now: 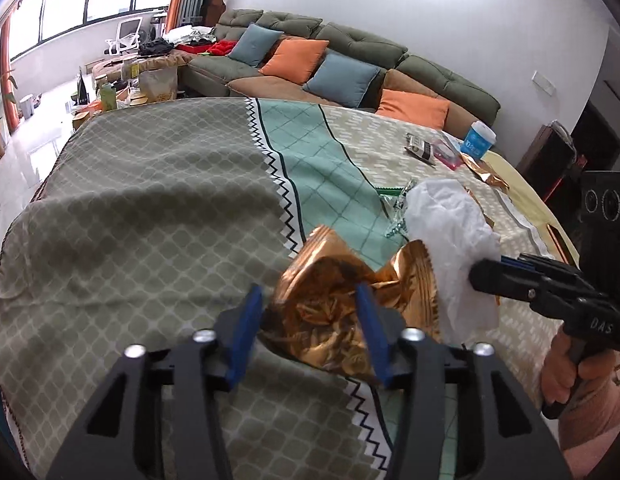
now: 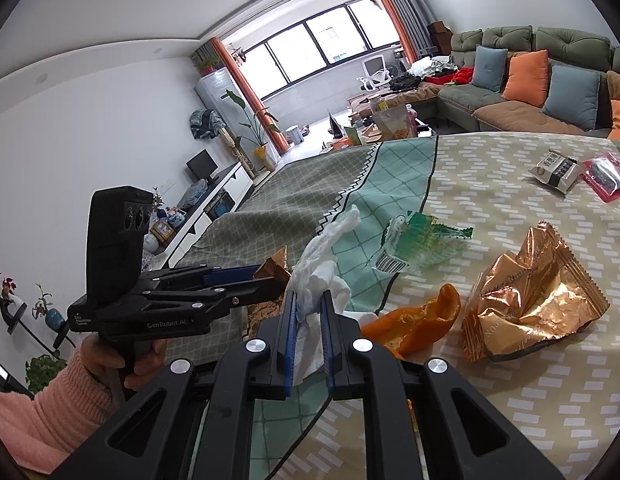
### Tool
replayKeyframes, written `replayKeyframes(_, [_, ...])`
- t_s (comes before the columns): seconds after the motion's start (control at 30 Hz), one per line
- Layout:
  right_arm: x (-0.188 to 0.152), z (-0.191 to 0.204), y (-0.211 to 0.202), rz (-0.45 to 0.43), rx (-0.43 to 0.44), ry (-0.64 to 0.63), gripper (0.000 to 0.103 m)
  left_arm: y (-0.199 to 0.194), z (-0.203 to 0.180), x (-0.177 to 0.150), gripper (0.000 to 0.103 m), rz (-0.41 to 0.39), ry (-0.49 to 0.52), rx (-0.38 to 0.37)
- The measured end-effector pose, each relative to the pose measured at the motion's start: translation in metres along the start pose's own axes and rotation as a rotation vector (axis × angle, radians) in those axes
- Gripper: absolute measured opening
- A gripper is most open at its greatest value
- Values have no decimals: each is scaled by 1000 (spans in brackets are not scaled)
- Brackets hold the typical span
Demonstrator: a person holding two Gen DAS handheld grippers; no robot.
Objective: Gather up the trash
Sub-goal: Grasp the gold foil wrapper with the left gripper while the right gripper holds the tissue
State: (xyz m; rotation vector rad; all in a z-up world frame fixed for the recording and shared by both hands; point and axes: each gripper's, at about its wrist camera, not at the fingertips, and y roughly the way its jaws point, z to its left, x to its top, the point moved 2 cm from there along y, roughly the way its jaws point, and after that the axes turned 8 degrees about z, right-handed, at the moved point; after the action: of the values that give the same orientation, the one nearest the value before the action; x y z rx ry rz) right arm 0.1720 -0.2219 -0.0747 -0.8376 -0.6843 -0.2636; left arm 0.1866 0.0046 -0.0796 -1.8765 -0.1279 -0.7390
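Observation:
My left gripper (image 1: 307, 296) is shut on a crumpled copper foil wrapper (image 1: 330, 280), held above the patterned tablecloth (image 1: 149, 200). My right gripper (image 2: 310, 300) is shut on a white crumpled tissue (image 2: 322, 264); the tissue also shows in the left wrist view (image 1: 450, 232), right beside the copper wrapper. On the table lie a second copper wrapper (image 2: 530, 296), an orange peel (image 2: 422, 320) and a clear green wrapper (image 2: 422, 236).
Farther along the table lie a black-and-white snack packet (image 2: 556, 168), a red packet (image 2: 606, 176) and a blue cup (image 1: 478, 140). A green sofa (image 1: 350, 52) with cushions stands behind the table. A low cluttered table (image 2: 374, 120) is beyond.

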Motion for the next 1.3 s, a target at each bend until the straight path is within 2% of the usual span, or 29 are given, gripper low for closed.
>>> replayKeyframes(0.03, [0, 0, 0, -1, 0, 1, 12, -1, 0, -1, 26, 2, -2, -6])
replayKeyframes(0.13, [1, -2, -1, -4, -1, 2, 12, -4, 2, -10, 10, 0, -17, -27])
replayKeyframes(0.4, [2, 3, 0, -1, -5, -10, 12, -29, 3, -34, 8, -50, -76, -93])
replayKeyframes(0.47, [3, 5, 1, 3, -6, -16, 12, -36, 1, -41, 11, -57, -76, -138])
replayKeyframes(0.53, [3, 7, 3, 8, -5, -20, 12, -37, 1, -48, 21, -47, -83, -202])
replayKeyframes(0.63, [3, 10, 8, 19, -3, -26, 12, -28, 3, -55, 30, -16, -96, -189])
replayKeyframes(0.8, [4, 13, 17, 41, -4, -37, 12, -19, 4, -55, 42, 6, -120, -247])
replayKeyframes(0.87, [3, 13, 19, 45, -5, -35, 12, -17, 3, -53, 42, 8, -123, -264])
replayKeyframes(0.9, [2, 13, 20, 45, -6, -34, 12, -16, 1, -53, 35, 8, -121, -255])
replayKeyframes(0.93, [2, 14, 20, 44, -6, -32, 12, -15, -2, -52, 14, 10, -110, -245])
replayKeyframes(1.0, [2, 13, 20, 42, -6, -30, 12, -13, -7, -53, 13, 11, -103, -227])
replayKeyframes(1.1, [3, 14, 20, 38, -5, -28, 12, -18, -16, -57, 11, -14, -74, -159])
replayKeyframes(1.3, [4, 18, 13, 16, 5, -35, 12, -37, -20, -67, 10, -78, -67, -90])
